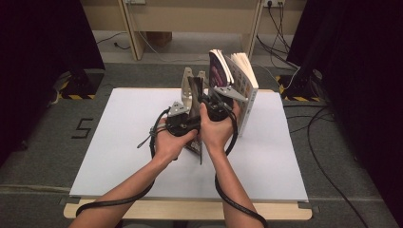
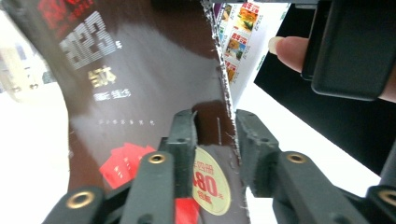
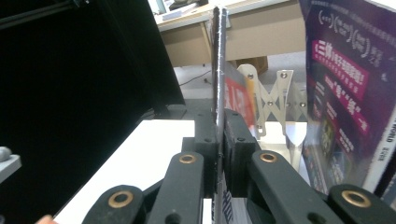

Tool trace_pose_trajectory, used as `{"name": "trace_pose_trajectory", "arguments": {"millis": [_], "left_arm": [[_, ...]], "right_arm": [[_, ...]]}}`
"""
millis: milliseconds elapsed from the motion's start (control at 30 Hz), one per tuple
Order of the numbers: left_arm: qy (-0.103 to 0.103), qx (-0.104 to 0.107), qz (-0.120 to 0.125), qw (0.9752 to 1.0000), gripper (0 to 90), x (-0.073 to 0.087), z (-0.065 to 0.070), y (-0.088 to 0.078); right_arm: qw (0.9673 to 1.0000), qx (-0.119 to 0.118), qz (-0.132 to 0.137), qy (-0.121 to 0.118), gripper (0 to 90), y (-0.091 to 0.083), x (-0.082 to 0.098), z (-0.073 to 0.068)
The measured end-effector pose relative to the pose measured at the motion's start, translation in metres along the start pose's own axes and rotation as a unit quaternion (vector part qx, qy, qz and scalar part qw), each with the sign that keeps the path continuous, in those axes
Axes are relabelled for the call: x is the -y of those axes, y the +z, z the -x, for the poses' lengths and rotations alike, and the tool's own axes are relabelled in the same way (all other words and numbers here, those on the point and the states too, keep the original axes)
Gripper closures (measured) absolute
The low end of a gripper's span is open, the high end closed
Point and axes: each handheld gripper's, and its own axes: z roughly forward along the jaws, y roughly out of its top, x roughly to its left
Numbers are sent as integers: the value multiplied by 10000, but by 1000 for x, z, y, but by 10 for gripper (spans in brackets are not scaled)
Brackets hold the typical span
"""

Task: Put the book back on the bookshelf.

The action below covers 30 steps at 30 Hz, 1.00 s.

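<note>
We stand at the table (image 1: 142,156), whose top is covered by a white sheet, with both hands close together near its middle. Between them a thin dark-covered book (image 2: 154,84) stands upright on its edge, in front of a metal expanding book rack (image 3: 275,100) at the far side of the table. Just right of it two more books stand in the rack: a purple-covered book (image 3: 345,88) and, beyond it, a white-covered book (image 1: 244,92) fanned slightly open.

Our right tongs (image 3: 218,140) are pressed together on the edge of the dark book, its thin cover running straight up between the pads. Our left tongs (image 2: 214,135) straddle the same book lower down, by a round yellow price sticker (image 2: 210,184); the jaws are only partly spread, one pad lying against the glossy cover, the other just beside the page edge with a small gap showing. A fingertip of our right hand (image 2: 289,49) shows beyond.
</note>
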Motion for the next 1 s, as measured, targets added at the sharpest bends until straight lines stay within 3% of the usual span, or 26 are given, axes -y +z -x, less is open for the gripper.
{"name": "trace_pose_trajectory", "arguments": {"millis": [167,400,633,700,800,1000], "left_arm": [[-40,-151,69,9999,778,3,-2,-7],[86,-453,178,9988,855,8,-5,-13],[5,-497,257,9984,868,11,-9,-15],[-65,-480,267,9985,870,12,-13,-16],[-185,-454,306,9983,871,15,-19,-18],[-358,-322,562,9973,872,13,-32,-24]], "right_arm": [[10000,-47,-48,-72,854,3,0,-4],[9997,-72,-134,-181,817,10,0,-10],[9994,-113,-178,-273,779,13,1,-11],[9993,-161,-177,-296,731,13,-1,-11],[9990,-401,22,-181,628,8,-6,-8],[9989,-318,341,-102,581,-15,-12,9]]}}
